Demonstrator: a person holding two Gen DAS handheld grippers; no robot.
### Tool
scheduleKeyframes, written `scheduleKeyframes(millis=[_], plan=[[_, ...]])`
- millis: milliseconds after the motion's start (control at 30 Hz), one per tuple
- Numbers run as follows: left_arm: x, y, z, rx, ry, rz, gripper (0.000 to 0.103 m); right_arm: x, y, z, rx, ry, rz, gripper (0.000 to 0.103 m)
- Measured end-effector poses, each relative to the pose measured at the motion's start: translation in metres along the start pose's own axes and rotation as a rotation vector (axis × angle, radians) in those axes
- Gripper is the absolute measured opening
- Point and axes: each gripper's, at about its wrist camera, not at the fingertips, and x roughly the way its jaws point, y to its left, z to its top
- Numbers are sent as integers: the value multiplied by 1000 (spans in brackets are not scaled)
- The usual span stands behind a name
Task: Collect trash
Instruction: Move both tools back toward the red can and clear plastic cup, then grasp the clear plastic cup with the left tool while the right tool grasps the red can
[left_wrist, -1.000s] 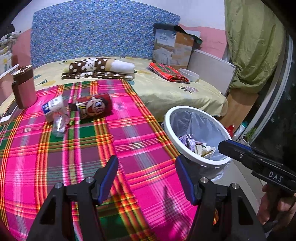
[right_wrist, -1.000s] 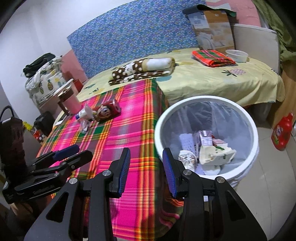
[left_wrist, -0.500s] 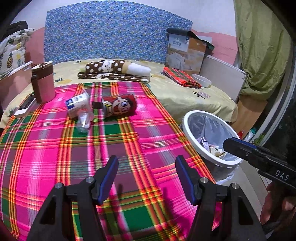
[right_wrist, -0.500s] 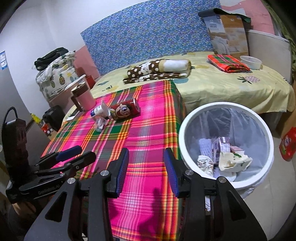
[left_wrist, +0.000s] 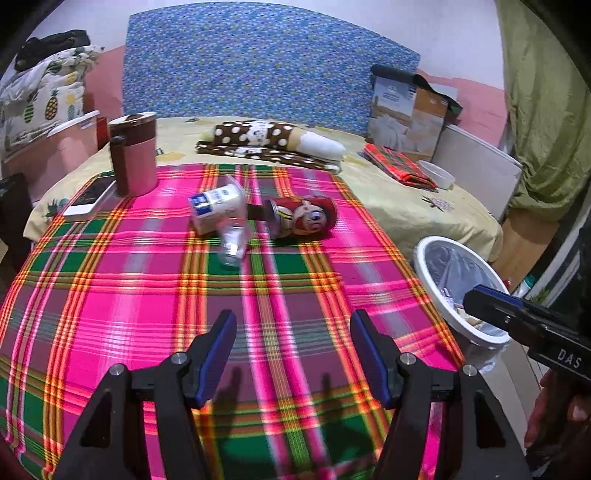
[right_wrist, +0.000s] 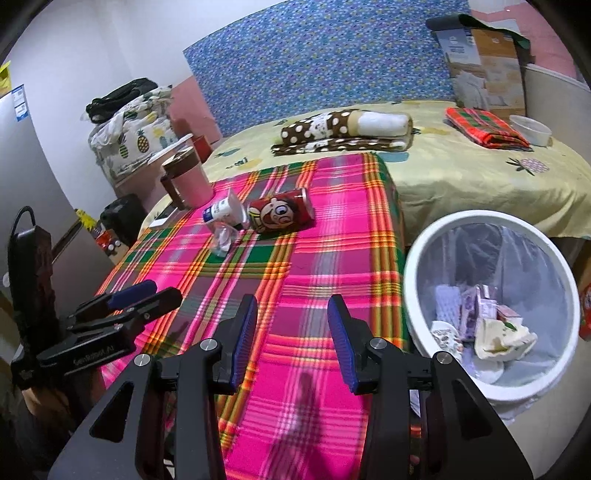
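A red cartoon can (left_wrist: 303, 219) lies on its side on the pink plaid table (left_wrist: 147, 295), beside a white and blue carton (left_wrist: 216, 208) and a clear crumpled plastic cup (left_wrist: 232, 243). They also show in the right wrist view: the can (right_wrist: 282, 214), the carton (right_wrist: 221, 210), the cup (right_wrist: 223, 240). A white trash bin (right_wrist: 417, 258) with several pieces of trash stands right of the table; it also shows in the left wrist view (left_wrist: 424, 254). My left gripper (left_wrist: 293, 354) is open and empty over the table's near part. My right gripper (right_wrist: 291, 339) is open and empty near the bin.
A pink and brown mug (left_wrist: 133, 153) and a phone (left_wrist: 92, 197) sit at the table's far left. Behind is a bed (left_wrist: 406, 206) with a dotted blanket roll (left_wrist: 273, 138), folded red cloth (left_wrist: 399, 166), white bowl (left_wrist: 437, 173) and a box (left_wrist: 406, 110).
Both grippers have swung left, away from the bin and towards the table. The can, carton and cup now sit nearer the middle of both views. The jaws stay open.
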Motion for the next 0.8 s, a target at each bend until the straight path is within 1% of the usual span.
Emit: scheduleKeyframes(millis=[67,100,133,300,500,800], plan=[[2,7,3,-9,-1,13,66,3,3,3,-10,2,4,48],[3,10,4,-13,0,17,66,5,4,4,-13,4,8,58],[5,13,6,-17,-1,21,66,7,5,6,-17,5,12,65],[13,25,15,-31,-5,38,66,17,9,16,-39,12,13,65],[31,37,27,-45,9,52,65,31,9,28,-50,27,24,65],[68,47,44,-53,50,63,58,64,-3,50,-39,57,29,65]])
